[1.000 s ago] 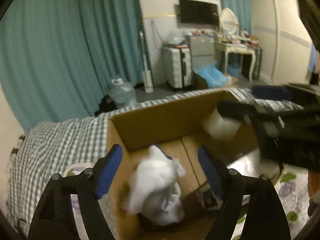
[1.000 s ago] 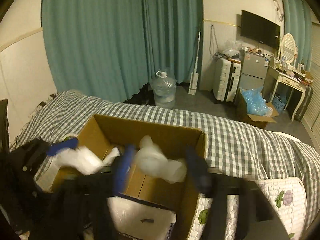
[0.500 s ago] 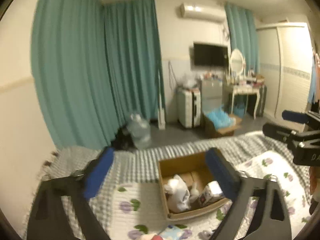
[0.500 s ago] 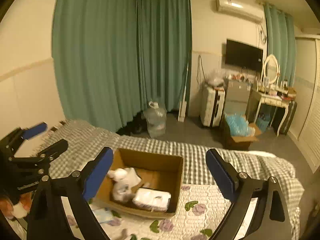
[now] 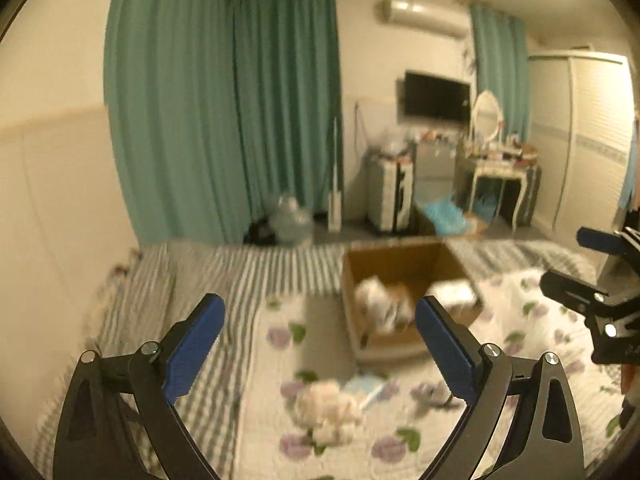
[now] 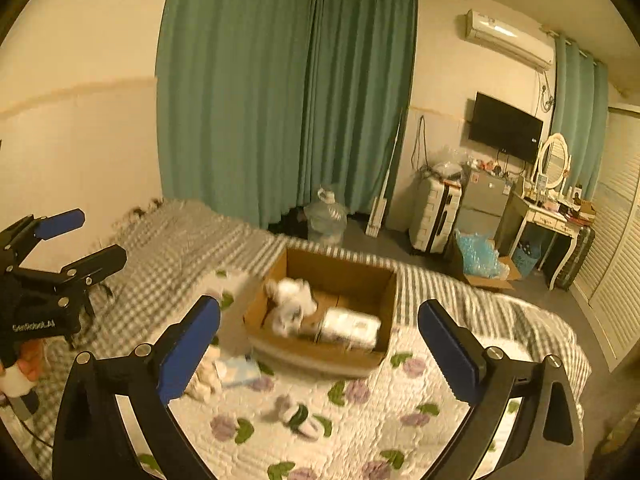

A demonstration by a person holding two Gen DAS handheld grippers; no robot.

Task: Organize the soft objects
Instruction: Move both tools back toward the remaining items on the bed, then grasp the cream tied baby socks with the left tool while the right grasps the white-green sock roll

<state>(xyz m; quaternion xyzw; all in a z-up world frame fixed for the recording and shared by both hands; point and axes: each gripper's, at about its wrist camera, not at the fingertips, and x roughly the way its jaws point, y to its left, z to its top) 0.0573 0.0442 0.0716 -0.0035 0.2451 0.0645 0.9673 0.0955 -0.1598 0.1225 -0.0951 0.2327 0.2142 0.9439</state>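
Bed (image 6: pixel 460 364) with flowered quilt carries all. Cardboard box (image 6: pixel 340 270) near bed middle, already holding white plush (image 6: pixel 292 306) and white pack (image 6: pixel 348 326).

Left hand-held gripper (image 5: pixel 320 330) and right hand-held gripper (image 6: pixel 318 330): both wide, nothing between jaws; right jaws just opening further.

Remaining soft things on quilt in front of box: cream plush (image 5: pixel 326 412), light blue pack (image 6: pixel 236 370), small grey-white item (image 6: pixel 296 416).

Likely next step: pick one each. Come from above, pinch plush at thick middle, lift clear over box wall before release.
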